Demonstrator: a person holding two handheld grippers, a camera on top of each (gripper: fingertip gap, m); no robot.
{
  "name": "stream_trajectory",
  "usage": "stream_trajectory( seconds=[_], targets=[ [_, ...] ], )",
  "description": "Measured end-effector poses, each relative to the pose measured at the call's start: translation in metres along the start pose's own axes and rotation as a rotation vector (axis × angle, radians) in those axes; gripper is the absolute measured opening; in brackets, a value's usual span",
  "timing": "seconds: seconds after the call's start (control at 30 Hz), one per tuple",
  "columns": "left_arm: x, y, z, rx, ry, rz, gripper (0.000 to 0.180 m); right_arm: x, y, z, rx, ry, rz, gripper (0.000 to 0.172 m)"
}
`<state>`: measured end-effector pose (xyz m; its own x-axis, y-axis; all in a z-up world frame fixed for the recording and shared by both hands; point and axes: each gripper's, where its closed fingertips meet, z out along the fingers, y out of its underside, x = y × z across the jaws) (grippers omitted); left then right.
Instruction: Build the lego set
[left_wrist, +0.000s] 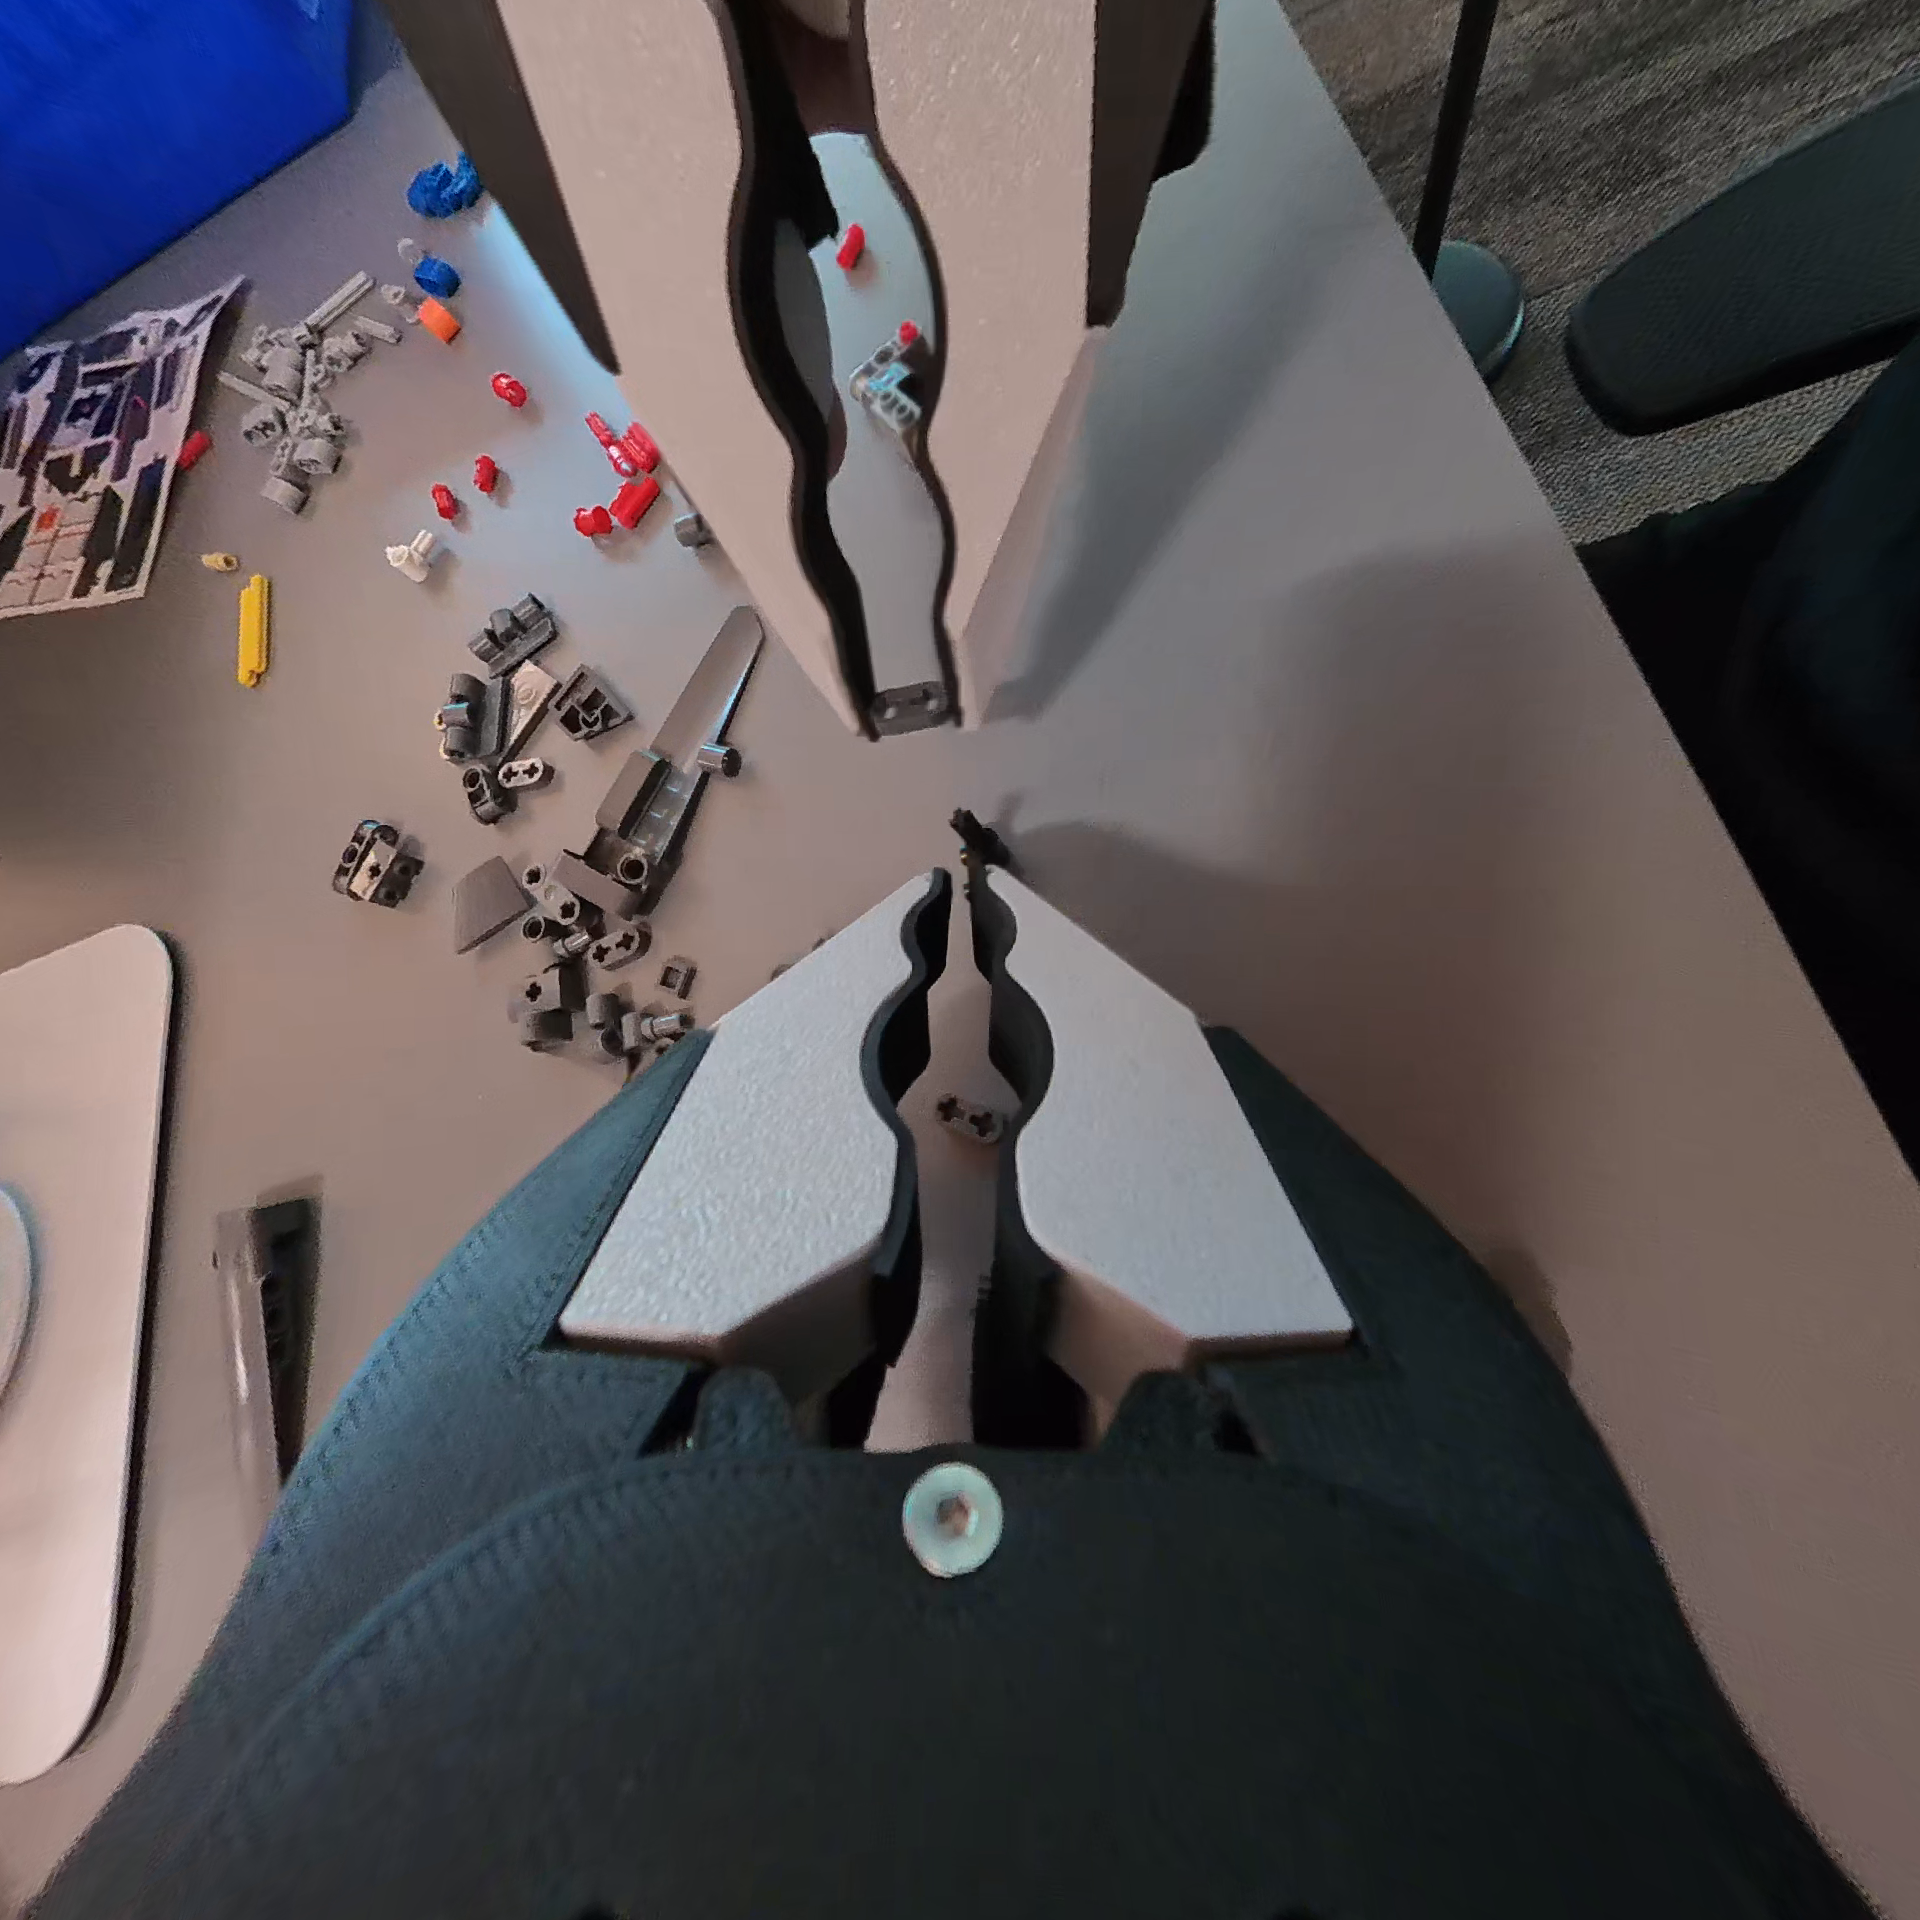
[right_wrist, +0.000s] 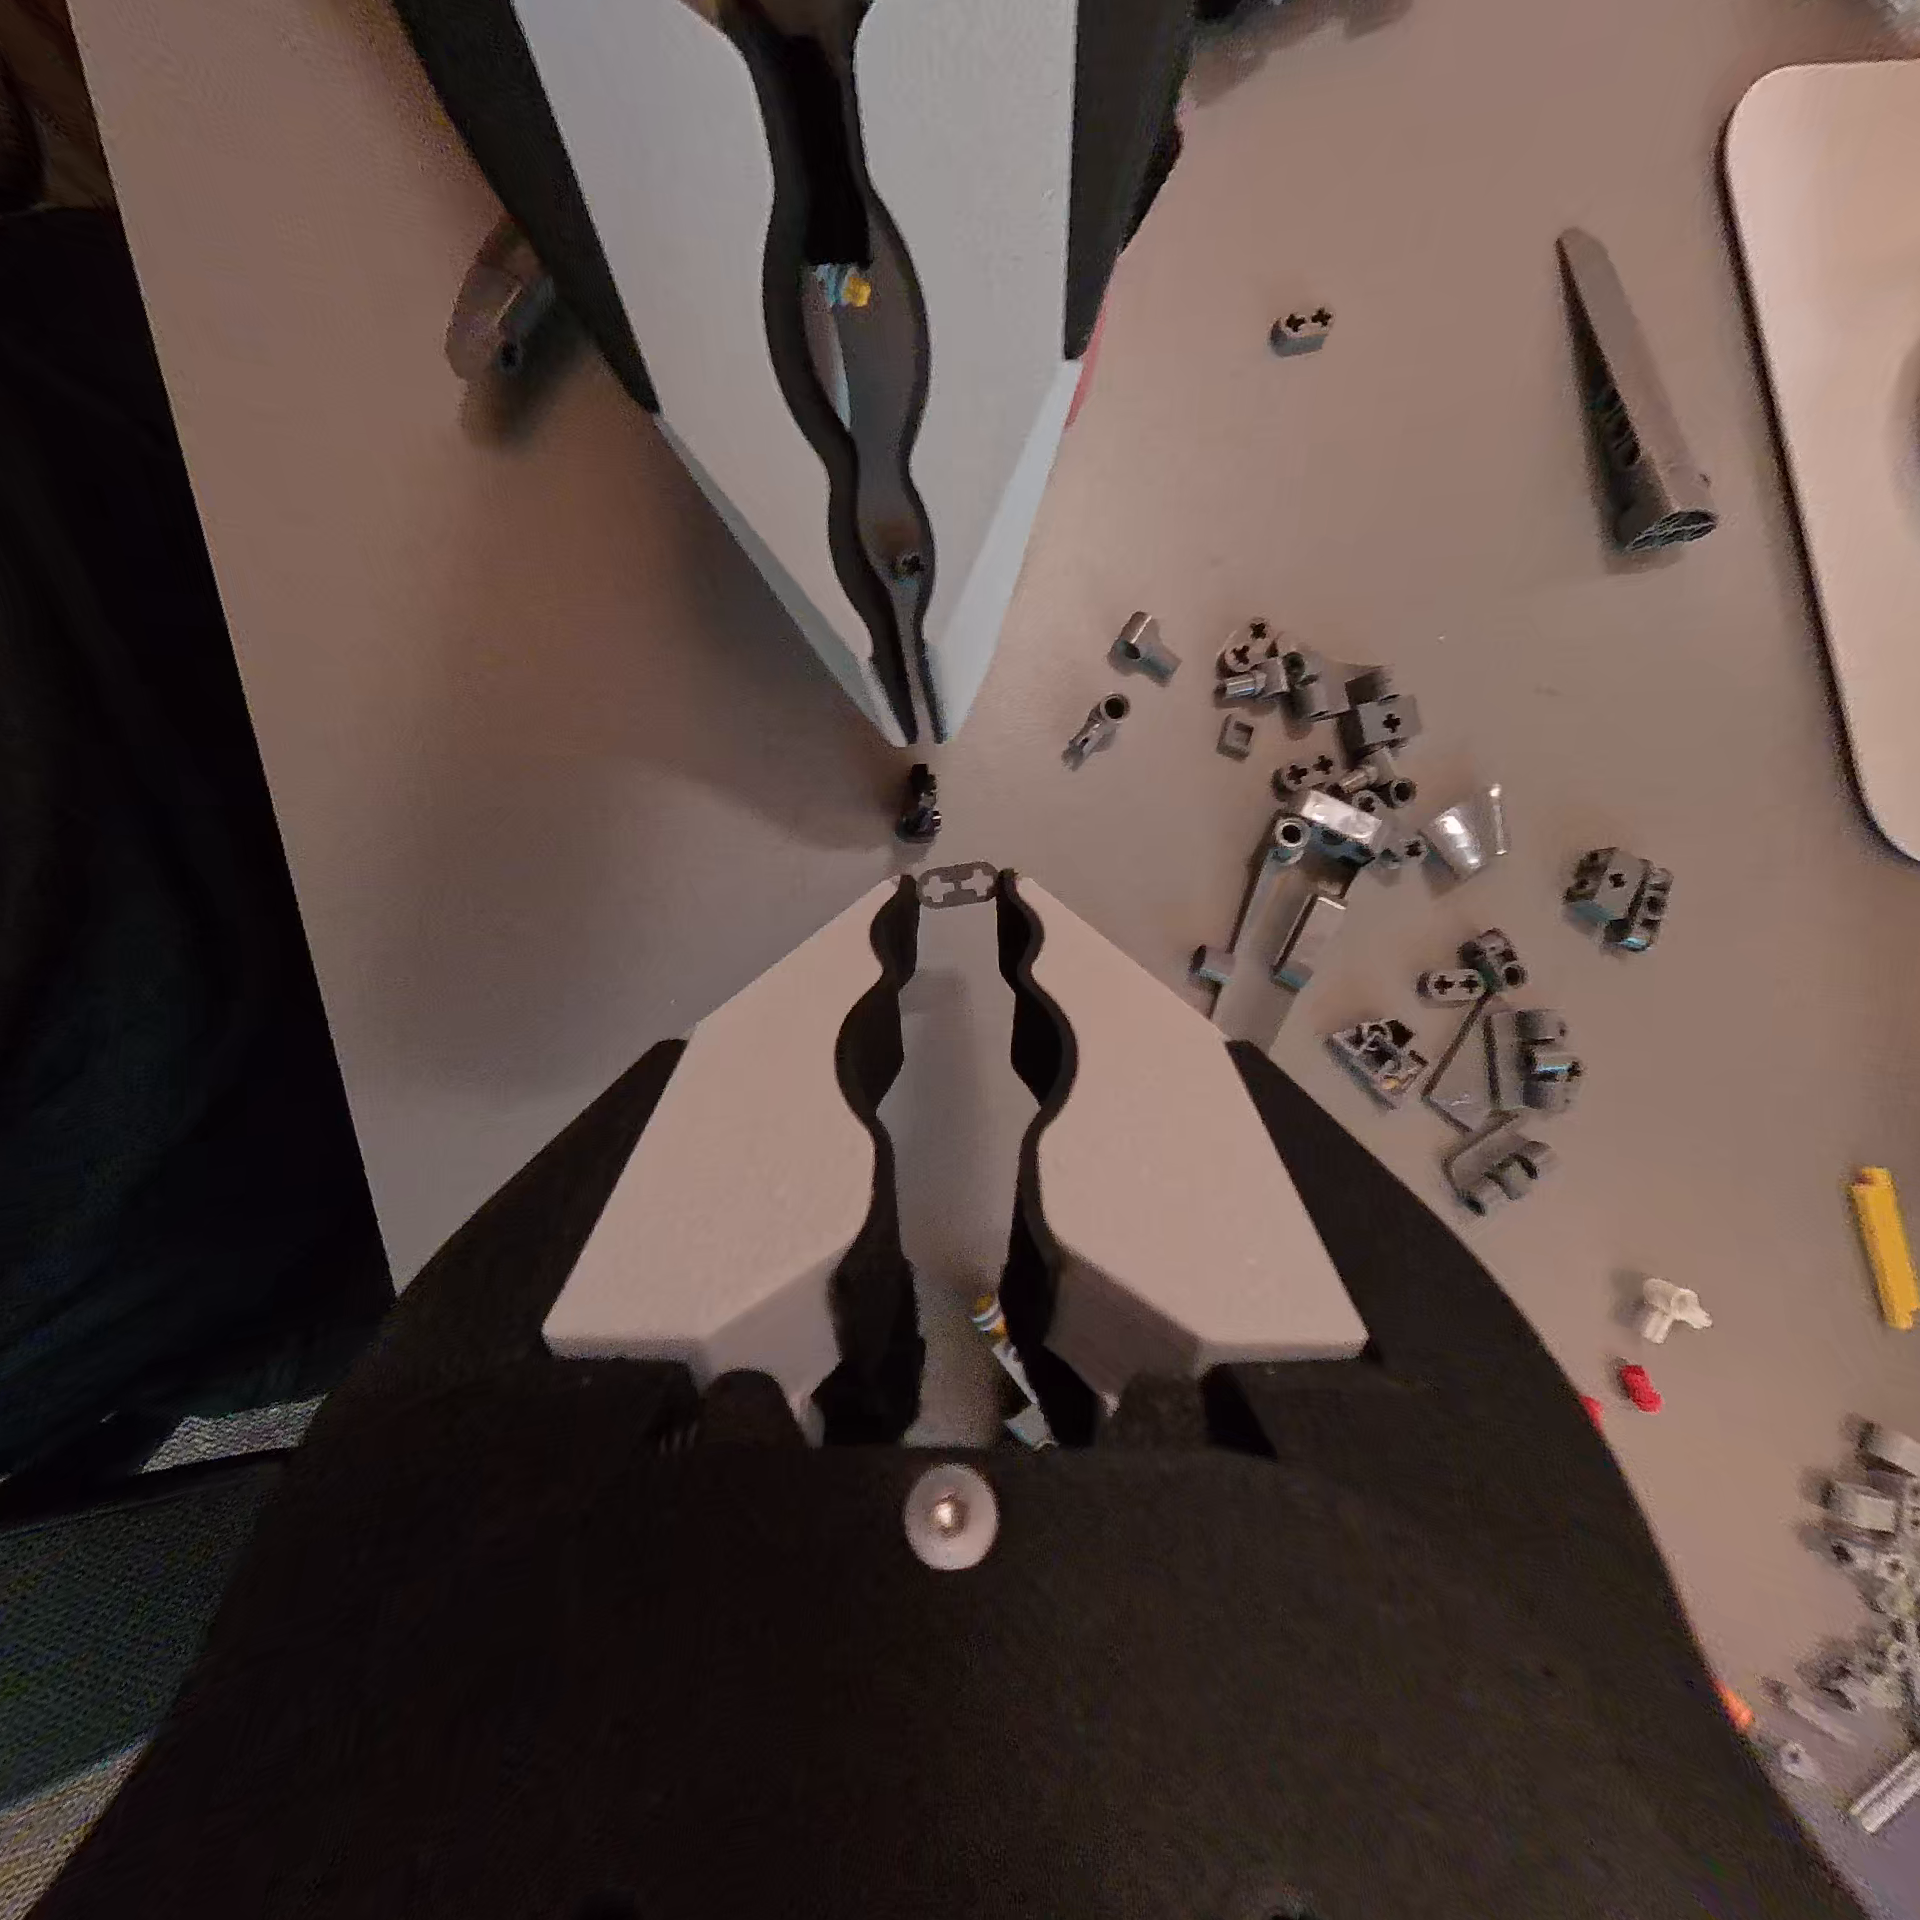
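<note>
My left gripper (left_wrist: 964, 883) is shut on a small black pin (left_wrist: 980, 831) that sticks out past its fingertips, above the grey table (left_wrist: 1299, 831). My right gripper (right_wrist: 956, 883) is shut on a small grey two-hole beam (right_wrist: 956, 886), with both pads pressed on its ends. The two grippers point tip to tip, a short way apart. In the right wrist view the left gripper (right_wrist: 916, 732) comes in from the top, with the black pin (right_wrist: 920, 802) just beyond the beam. In the left wrist view the right gripper (left_wrist: 912, 719) holds the beam (left_wrist: 912, 704) facing the pin.
Loose dark grey parts (left_wrist: 540, 831) lie to the left, with red pieces (left_wrist: 623, 488), a light grey pile (left_wrist: 296, 405), a yellow beam (left_wrist: 252, 631) and a sticker sheet (left_wrist: 94, 447). A long tapered grey part (right_wrist: 1631, 395) and a pale pad (right_wrist: 1829, 416) lie right. A table edge and chair (left_wrist: 1745, 312) are near. Left and right tips are no more than a few centimetres apart.
</note>
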<state>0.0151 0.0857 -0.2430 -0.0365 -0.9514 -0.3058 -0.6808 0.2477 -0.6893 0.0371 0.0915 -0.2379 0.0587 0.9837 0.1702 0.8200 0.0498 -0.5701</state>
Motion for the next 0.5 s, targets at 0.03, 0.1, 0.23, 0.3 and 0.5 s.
stream_trajectory(
  seconds=[0.03, 0.1, 0.23, 0.3, 0.5],
  targets=[
    [-0.001, 0.001, 0.001, -0.008, -0.002, 0.002, 0.002, -0.002, 0.002, 0.001, 0.0, -0.006, 0.003, 0.012],
    [-0.002, 0.002, 0.003, -0.016, 0.001, -0.002, 0.003, -0.005, 0.005, 0.004, 0.001, -0.012, 0.009, 0.012],
    [0.003, 0.003, 0.006, -0.021, 0.038, -0.007, 0.004, -0.006, 0.003, 0.006, 0.03, -0.011, 0.015, 0.012],
    [0.001, 0.006, 0.008, -0.041, 0.025, 0.006, 0.004, -0.005, 0.001, 0.004, 0.04, -0.01, 0.009, 0.012],
    [0.001, 0.013, 0.015, -0.079, 0.009, 0.029, 0.003, -0.004, -0.001, 0.005, 0.039, -0.014, -0.008, 0.012]
  ],
)
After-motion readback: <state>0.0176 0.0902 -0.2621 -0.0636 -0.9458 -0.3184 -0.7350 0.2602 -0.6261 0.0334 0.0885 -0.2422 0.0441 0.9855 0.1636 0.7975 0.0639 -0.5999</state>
